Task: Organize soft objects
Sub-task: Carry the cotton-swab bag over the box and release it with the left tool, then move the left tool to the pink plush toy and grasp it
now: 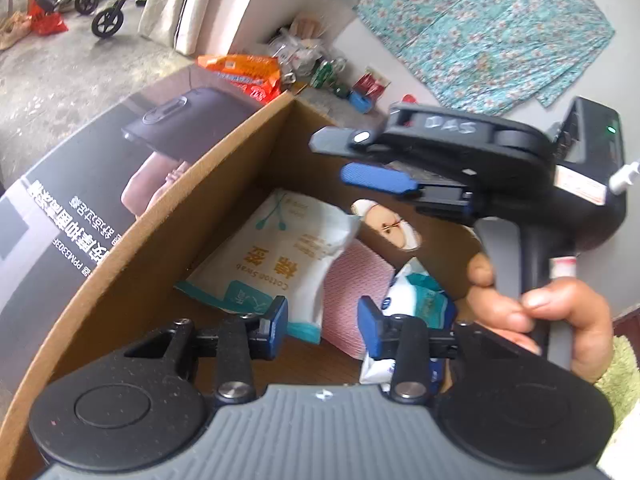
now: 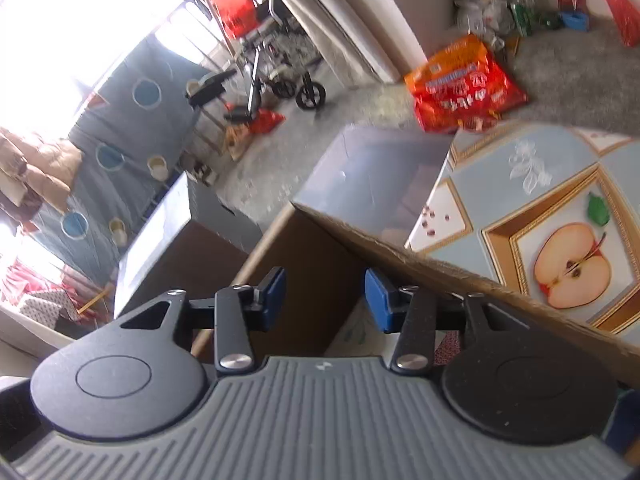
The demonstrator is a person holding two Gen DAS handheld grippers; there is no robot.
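Left wrist view: the left gripper [image 1: 322, 322] sits low in the frame with its blue pads parted and nothing pinched between them. Past the pads lies the open cardboard box [image 1: 168, 220], which fills the middle of the frame. On its floor are the white cotton swab pack [image 1: 280, 248] at centre, a pink quilted cloth [image 1: 356, 292] just right of it and partly under it, a small stuffed doll [image 1: 390, 226] above the cloth, and a blue-and-white wipes pack [image 1: 416, 296] at lower right, close to the right-hand pad. The right gripper [image 1: 372, 160] comes in from the upper right, held by a hand [image 1: 544, 320], its fingers apart and empty above the box.

The step in hand looks like letting go over the box and clearing out. To do it well, both sets of fingers should stay spread while lifting straight up, so no pad catches the wipes pack or drags the cloth along.

Right wrist view: the right gripper [image 2: 325, 296] is at lower centre, pads released and gripping nothing. Beyond them the box's inner brown wall [image 2: 316, 264] occupies the middle; its rim runs toward the lower right beside a tablecloth with an apple print [image 2: 572, 268]. An orange snack bag [image 2: 460, 84] lies on the floor at upper right. The soft things are mostly hidden under the gripper body here.
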